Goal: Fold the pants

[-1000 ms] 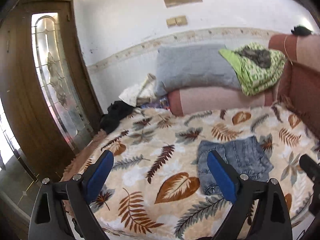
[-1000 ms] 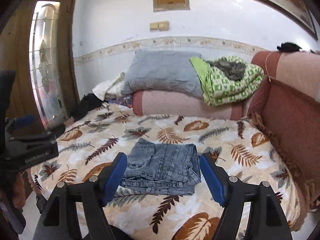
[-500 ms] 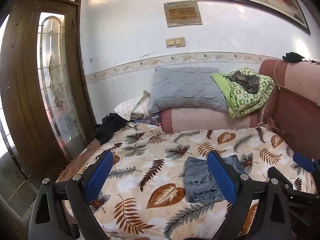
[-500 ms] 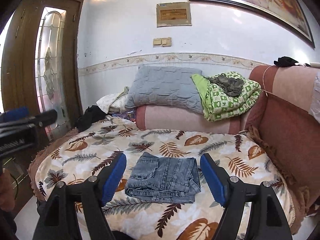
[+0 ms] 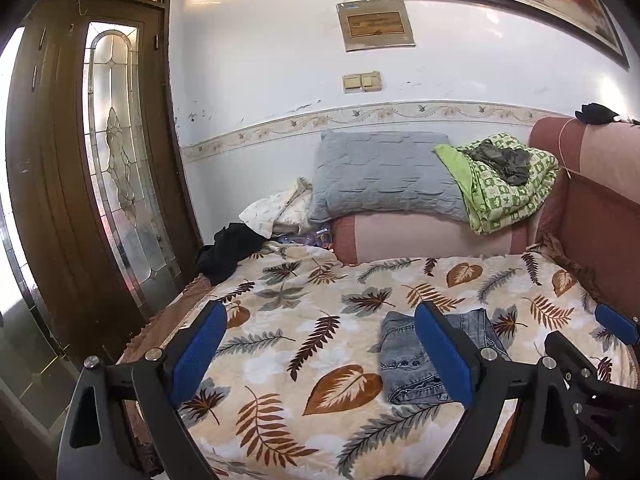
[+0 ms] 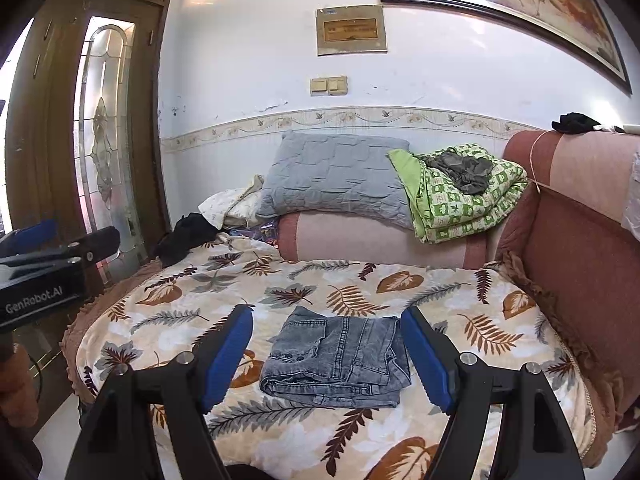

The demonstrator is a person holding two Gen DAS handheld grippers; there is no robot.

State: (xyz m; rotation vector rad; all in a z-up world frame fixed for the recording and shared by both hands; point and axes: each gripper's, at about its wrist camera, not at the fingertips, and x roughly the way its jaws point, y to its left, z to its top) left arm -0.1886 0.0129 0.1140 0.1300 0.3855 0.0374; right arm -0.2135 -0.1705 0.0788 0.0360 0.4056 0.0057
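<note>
A pair of grey-blue denim pants (image 6: 340,354) lies folded into a compact rectangle on the leaf-patterned blanket (image 6: 360,296) near the bed's front edge. My right gripper (image 6: 328,354) hangs open above and short of the pants, its blue pads (image 6: 228,354) wide apart with nothing between them. My left gripper (image 5: 320,354) is open too, over the blanket to the left of the pants (image 5: 404,364); its right pad covers part of them. The left gripper's body (image 6: 40,276) shows at the left edge of the right wrist view.
A grey pillow (image 6: 332,184) and a green patterned quilt (image 6: 460,196) rest on a pink bolster against the wall. A reddish sofa back (image 6: 580,248) bounds the right side. A wooden door with glass (image 5: 100,184) stands left. Dark clothing (image 5: 228,248) lies at the far left corner.
Both grippers have drawn back and risen from the bed, so the pants look smaller and more of the wall shows. The pants have not moved.
</note>
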